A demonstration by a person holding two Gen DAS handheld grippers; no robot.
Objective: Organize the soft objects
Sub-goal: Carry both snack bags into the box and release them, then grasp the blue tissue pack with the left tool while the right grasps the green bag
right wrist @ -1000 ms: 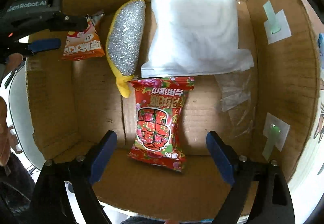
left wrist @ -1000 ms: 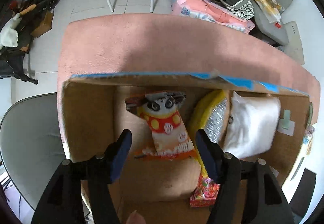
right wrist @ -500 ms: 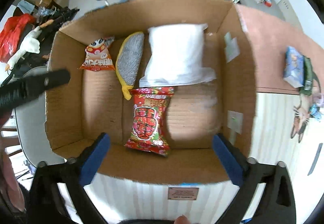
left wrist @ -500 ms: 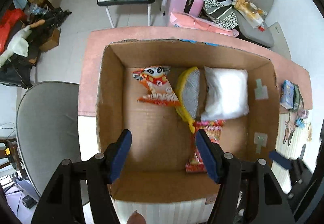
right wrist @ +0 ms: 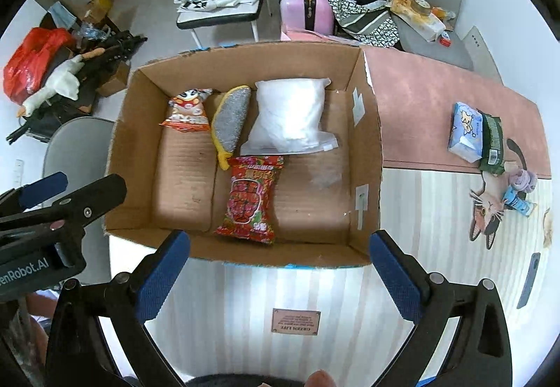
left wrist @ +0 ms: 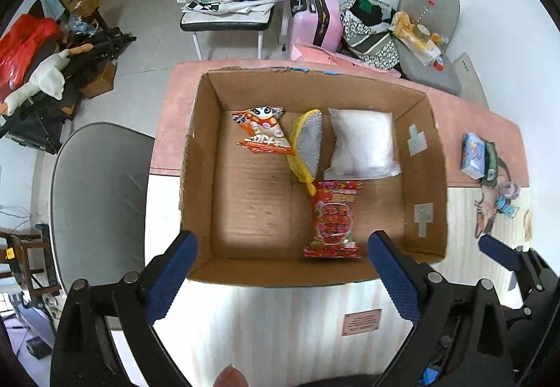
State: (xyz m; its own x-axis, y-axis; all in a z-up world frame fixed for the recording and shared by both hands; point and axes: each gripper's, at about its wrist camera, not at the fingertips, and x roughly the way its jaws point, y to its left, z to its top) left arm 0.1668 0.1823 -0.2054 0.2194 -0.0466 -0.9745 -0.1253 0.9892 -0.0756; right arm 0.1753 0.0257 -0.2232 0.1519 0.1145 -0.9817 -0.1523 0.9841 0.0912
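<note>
1. The left gripper (left wrist: 280, 268) and the right gripper (right wrist: 280, 268) are both wide open and hold nothing. Both hang above the near edge of the cardboard box (right wrist: 367, 142), outside it.

2. Four soft things lie on the floor of the box: an orange snack bag (right wrist: 189, 110) at the far left, a yellow scrubbing sponge (right wrist: 231, 121) just to its right, a white pouch (right wrist: 290, 113) at the far right, and a red snack bag (right wrist: 250, 199) nearer, in the middle. The sponge touches the top edge of the red bag, and the pouch lies just beside both.

3. I judge that the step in hand is between two placements: the box has its load and the hands are free for the next piece.

4. More soft things lie outside the box, well apart to its right: a blue tissue pack (right wrist: 465, 131) and a dark green pack (right wrist: 491, 145) touching it, on the pink mat (right wrist: 420, 106).

5. The next move probably calls for the right gripper to go right, over the tissue pack, and close gently on it, because such a pack gives under pressure. The near right part of the box floor looks free for it.
</note>
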